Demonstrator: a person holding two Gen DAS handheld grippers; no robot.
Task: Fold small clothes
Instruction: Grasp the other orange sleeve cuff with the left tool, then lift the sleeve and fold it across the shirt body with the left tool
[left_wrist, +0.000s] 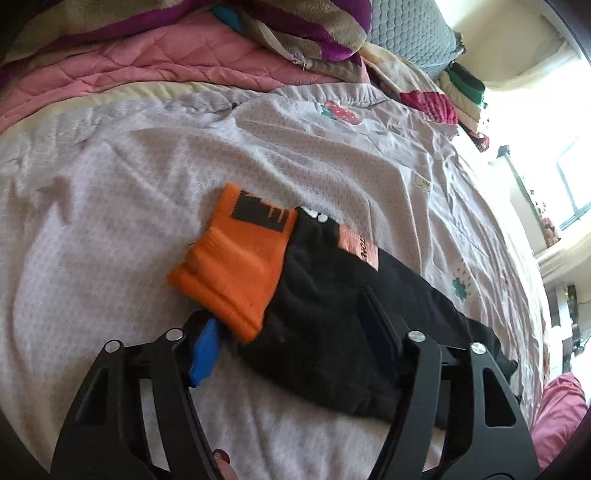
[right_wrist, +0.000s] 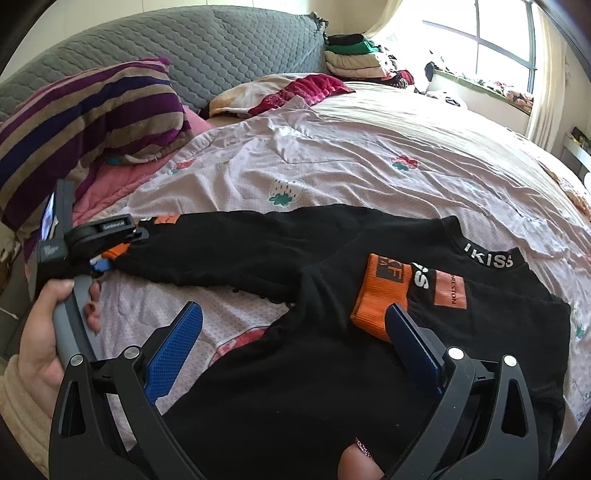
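A black long-sleeved shirt (right_wrist: 314, 369) with orange cuffs lies flat on the lilac bedsheet (right_wrist: 369, 155), its collar (right_wrist: 487, 258) to the right. One sleeve is folded in, so its orange cuff (right_wrist: 380, 291) rests on the chest. The other sleeve (right_wrist: 240, 247) stretches out to the left. My left gripper (left_wrist: 286, 306) straddles that sleeve's end, one blue pad (left_wrist: 205, 350) against the orange cuff (left_wrist: 236, 258), the other finger on the black cloth; no pinch shows. In the right wrist view the left gripper (right_wrist: 103, 258) sits at the far left. My right gripper (right_wrist: 291, 308) hangs open over the shirt's body.
A striped purple and tan blanket (right_wrist: 92, 122) and a pink quilt (left_wrist: 147, 62) pile up at the head of the bed, before a grey quilted headboard (right_wrist: 221, 48). Folded clothes (right_wrist: 358, 55) are stacked by the window (right_wrist: 491, 48). A hand (right_wrist: 40, 332) grips the left gripper's handle.
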